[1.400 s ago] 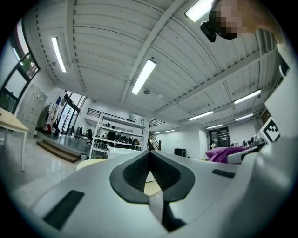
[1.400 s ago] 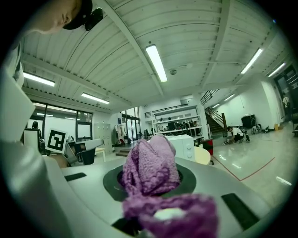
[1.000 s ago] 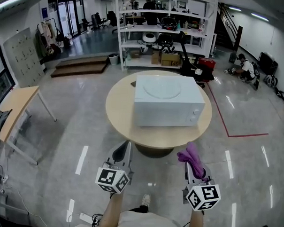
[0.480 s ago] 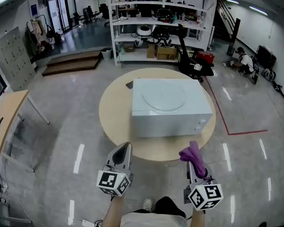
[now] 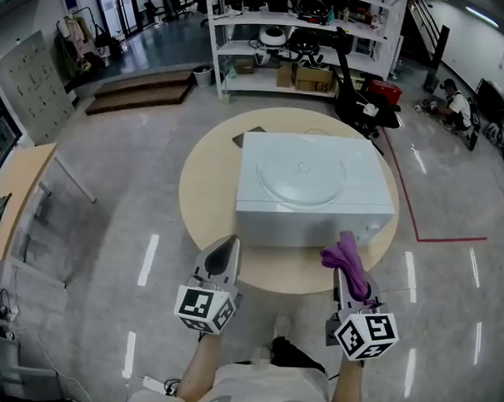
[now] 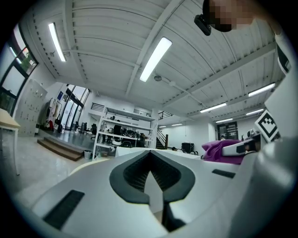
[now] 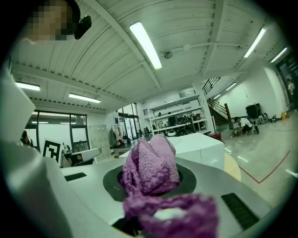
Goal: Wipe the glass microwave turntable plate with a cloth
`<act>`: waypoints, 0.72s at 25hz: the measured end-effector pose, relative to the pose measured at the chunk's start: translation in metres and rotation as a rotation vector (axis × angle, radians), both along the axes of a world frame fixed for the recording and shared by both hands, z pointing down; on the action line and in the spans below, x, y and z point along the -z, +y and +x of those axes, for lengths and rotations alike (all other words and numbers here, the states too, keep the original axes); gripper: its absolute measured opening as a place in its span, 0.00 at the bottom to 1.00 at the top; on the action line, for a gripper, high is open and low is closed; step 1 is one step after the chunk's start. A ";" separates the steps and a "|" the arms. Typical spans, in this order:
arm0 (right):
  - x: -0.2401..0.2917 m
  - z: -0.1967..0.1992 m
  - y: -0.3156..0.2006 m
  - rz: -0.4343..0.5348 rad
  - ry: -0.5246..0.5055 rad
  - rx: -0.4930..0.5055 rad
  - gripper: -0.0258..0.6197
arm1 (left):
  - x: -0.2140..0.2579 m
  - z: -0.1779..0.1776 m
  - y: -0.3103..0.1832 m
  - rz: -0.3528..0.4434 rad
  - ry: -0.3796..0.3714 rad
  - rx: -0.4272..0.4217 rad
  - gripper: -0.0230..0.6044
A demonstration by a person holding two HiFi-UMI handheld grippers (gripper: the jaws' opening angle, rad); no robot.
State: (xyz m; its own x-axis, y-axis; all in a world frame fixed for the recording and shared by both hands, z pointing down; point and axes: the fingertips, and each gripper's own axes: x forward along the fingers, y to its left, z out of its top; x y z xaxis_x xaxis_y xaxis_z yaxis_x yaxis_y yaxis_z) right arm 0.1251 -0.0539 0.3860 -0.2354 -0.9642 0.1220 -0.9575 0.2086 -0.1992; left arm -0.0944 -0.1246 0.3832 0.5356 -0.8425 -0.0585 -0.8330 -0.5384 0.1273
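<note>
A white microwave [image 5: 315, 186] stands on a round wooden table [image 5: 204, 186]. The clear glass turntable plate [image 5: 303, 175] lies flat on the microwave's top. My left gripper [image 5: 225, 246] is held at the table's near edge, left of the microwave, its jaws shut with nothing between them [image 6: 150, 174]. My right gripper [image 5: 347, 260] hovers at the near edge by the microwave's front right corner, shut on a purple cloth [image 5: 346, 255] that bunches out above the jaws [image 7: 151, 162]. Both grippers are apart from the plate.
A small dark object [image 5: 242, 140] lies on the table behind the microwave. White shelving [image 5: 301, 40] and a black chair [image 5: 364, 109] stand beyond the table. A wooden table [image 5: 19, 186] is at the left, and a red floor line [image 5: 450, 240] at the right.
The person has stepped closer to the table. Both grippers have moved forward to its near edge, with the purple cloth still held in the right one.
</note>
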 end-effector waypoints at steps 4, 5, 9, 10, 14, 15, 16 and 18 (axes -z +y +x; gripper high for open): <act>0.002 0.016 -0.040 0.018 -0.011 0.035 0.11 | 0.003 0.011 -0.044 0.014 -0.038 0.006 0.04; 0.005 0.020 -0.049 0.027 -0.014 0.042 0.11 | 0.006 0.013 -0.056 0.013 -0.058 0.014 0.04; 0.012 0.043 -0.084 0.042 -0.022 0.071 0.11 | 0.013 0.036 -0.104 -0.043 -0.144 0.011 0.03; 0.013 0.049 -0.092 0.041 -0.023 0.078 0.11 | 0.012 0.043 -0.113 -0.067 -0.173 0.012 0.04; 0.015 0.060 -0.112 0.043 -0.025 0.106 0.11 | 0.006 0.062 -0.138 -0.132 -0.313 0.015 0.04; 0.016 0.062 -0.116 0.044 -0.026 0.113 0.11 | 0.006 0.065 -0.143 -0.151 -0.330 0.002 0.04; 0.017 0.064 -0.121 0.045 -0.028 0.119 0.11 | 0.005 0.067 -0.149 -0.174 -0.345 -0.013 0.04; 0.018 0.067 -0.131 0.046 -0.030 0.129 0.11 | 0.001 0.070 -0.160 -0.226 -0.383 -0.040 0.04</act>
